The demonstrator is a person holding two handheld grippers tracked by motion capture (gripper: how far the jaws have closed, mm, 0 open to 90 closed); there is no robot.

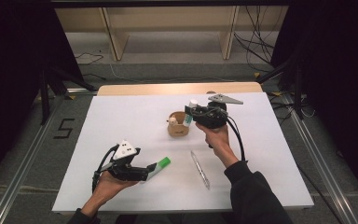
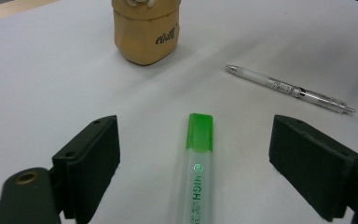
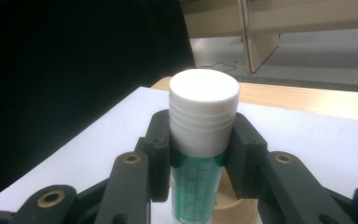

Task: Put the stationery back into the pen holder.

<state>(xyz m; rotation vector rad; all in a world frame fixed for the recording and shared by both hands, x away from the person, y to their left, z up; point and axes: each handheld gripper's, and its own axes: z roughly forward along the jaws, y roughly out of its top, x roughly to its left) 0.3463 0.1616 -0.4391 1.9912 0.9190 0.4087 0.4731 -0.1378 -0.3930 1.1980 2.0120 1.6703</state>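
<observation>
Left tongs (image 1: 145,173) are spread wide, low over the desk (image 1: 121,116), with the green highlighter (image 2: 196,172) lying between them, its long axis running straight ahead, cap pointing away, pads not touching it. Further right sits the wooden holder (image 1: 178,125), with a clear pen (image 1: 200,169) lying near it. Right tongs (image 3: 200,154) are clamped on a glue stick (image 3: 203,135), held upright right over that holder, so probably it just needs lowering in.

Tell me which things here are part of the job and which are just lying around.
In the job:
white-capped green glue stick, clamped in the right gripper
round wooden holder
green-capped highlighter, between the open left gripper

Lying about:
clear plastic pen
</observation>
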